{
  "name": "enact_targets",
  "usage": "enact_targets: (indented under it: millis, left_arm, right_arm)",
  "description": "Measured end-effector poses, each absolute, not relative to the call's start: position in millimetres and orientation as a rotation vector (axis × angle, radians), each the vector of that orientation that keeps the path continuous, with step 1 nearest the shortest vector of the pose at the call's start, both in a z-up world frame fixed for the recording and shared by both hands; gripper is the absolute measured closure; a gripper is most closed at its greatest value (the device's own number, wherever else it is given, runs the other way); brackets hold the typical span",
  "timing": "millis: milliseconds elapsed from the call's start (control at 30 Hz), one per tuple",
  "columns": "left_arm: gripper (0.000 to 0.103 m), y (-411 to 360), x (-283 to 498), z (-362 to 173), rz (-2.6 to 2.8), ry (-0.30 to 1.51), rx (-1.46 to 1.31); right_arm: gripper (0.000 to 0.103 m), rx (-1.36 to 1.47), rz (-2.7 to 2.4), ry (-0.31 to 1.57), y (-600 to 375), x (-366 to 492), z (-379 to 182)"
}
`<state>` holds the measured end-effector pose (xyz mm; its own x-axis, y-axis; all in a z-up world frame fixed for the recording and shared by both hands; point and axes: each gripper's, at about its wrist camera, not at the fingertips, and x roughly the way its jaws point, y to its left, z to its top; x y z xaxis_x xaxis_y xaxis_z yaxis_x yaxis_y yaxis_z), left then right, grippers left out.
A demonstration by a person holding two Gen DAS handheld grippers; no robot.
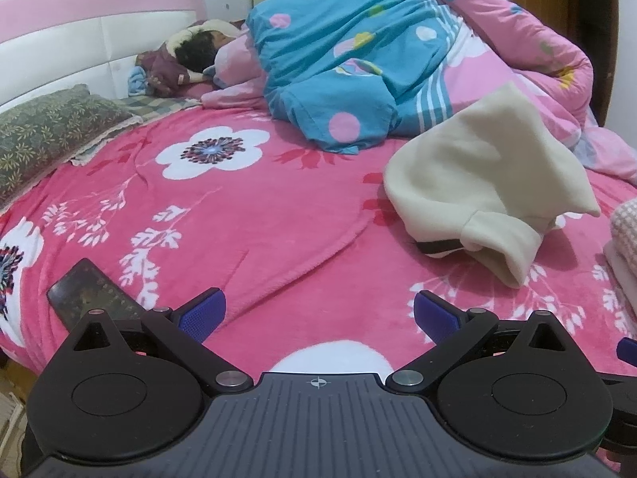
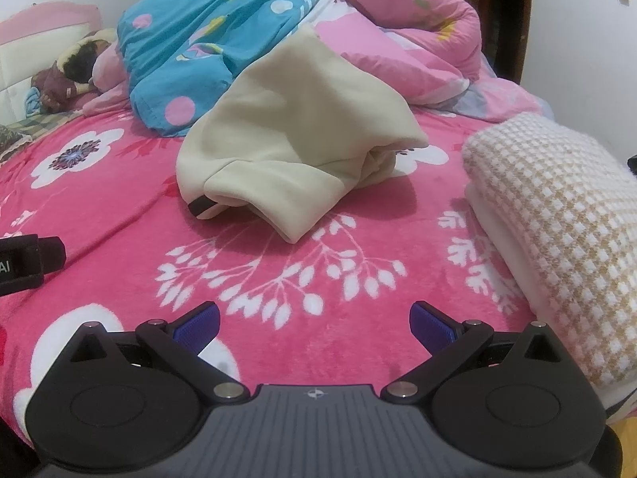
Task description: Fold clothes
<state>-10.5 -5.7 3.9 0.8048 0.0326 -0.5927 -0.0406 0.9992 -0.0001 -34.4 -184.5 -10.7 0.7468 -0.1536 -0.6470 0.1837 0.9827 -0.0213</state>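
The bed point(image 1: 278, 215) is big and has a pink cover with white flowers on it. At the far side lies a puffy quilt point(image 1: 358, 59), blue on one part and pink on the other. A person point(image 1: 199, 49) lies by the headboard point(image 1: 79, 44), at the far left corner. A green pillow point(image 1: 47, 131) sits along the left edge.

The cream top point(image 2: 294, 135) is in a messy heap near the middle of the bed, touching the quilt behind it. It is not folded. A folded checked blanket point(image 2: 557, 223) sits by the right edge, apart from the top.

A dark phone point(image 1: 91, 294) lies near the front left corner, just beside my left claw point(image 1: 318, 314). That claw is wide open and holds nothing. My right claw point(image 2: 314, 322) is wide open too, with nothing in it.
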Motion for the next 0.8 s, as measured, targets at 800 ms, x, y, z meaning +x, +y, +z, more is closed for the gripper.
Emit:
enact_targets:
  millis: [800]
  left_arm:
    - [0.001, -11.8, 1.3, -4.5, 0.067, 0.659, 0.021]
  right_arm:
    - [0.0, 0.058, -0.17, 0.722, -185.4, -24.4, -19.4]
